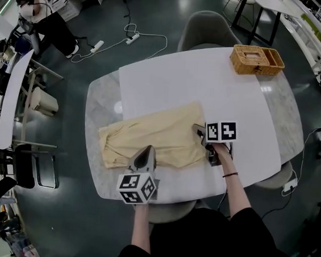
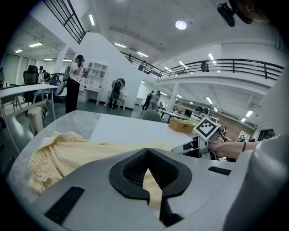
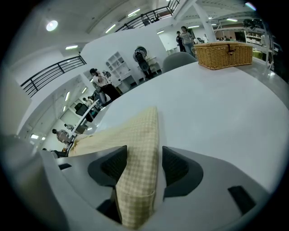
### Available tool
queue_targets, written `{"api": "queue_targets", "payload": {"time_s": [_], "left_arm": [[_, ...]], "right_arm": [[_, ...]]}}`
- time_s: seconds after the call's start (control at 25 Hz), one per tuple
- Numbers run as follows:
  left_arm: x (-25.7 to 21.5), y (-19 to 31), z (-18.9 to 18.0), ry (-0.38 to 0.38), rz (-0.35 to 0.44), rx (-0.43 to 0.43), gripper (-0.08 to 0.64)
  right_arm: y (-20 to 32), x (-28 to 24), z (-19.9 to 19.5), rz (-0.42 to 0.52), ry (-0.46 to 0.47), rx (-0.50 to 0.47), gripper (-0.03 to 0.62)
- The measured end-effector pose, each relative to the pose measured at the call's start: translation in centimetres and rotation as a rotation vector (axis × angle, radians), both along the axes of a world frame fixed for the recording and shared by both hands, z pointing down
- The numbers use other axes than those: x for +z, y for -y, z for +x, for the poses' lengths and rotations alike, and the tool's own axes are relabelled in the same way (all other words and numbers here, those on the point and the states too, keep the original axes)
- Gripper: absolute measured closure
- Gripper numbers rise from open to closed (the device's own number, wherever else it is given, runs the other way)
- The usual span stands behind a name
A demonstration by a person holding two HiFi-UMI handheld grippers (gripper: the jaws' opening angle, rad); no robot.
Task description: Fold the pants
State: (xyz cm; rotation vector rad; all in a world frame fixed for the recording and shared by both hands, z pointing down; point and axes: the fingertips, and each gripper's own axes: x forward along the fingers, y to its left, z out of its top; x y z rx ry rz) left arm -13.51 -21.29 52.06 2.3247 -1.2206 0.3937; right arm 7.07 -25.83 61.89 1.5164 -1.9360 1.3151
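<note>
The pale yellow checked pants (image 1: 155, 136) lie folded over on the white table (image 1: 205, 84), with a bunched end toward the left. My left gripper (image 1: 147, 150) is at their near edge; in the left gripper view its jaws (image 2: 146, 151) are closed together with the pants (image 2: 67, 158) caught in the gap. My right gripper (image 1: 199, 130) is at the pants' right end. Its jaws (image 3: 143, 151) stand wide, and a fold of the pants (image 3: 135, 135) runs loosely between the pads.
A wicker basket (image 1: 257, 59) stands at the far right corner of the table. A grey chair (image 1: 208, 28) is pushed in at the far side. A cable and power strip (image 1: 132, 39) lie on the floor beyond, and a person (image 1: 45, 20) stands far left.
</note>
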Motion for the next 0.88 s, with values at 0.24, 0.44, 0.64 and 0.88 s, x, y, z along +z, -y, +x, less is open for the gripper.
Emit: {"api": "queue_targets", "payload": {"time_s": [0.24,0.44,0.64,0.88], "left_arm": [[0.2,0.0,0.0,0.000,-0.005,-0.011,0.546],[0.0,-0.1,-0.3,0.004,0.001,-0.022,0.546],[-0.4,-0.4,-1.1,0.011,0.008,-0.046,0.546],[-1.5,-1.0,-3.0,0.015,0.025,-0.088,0.546]], "right_arm": [[0.0,0.6,-0.4,-0.033,-0.027,-0.027,0.398],[0.1,0.2,-0.7,-0.027,-0.020,-0.040,0.513],[0.1,-0.5,-0.9,-0.022,0.003,-0.036,0.560],[0.1,-3.0,-1.5,0.015,0.068,-0.047,0.563]]}}
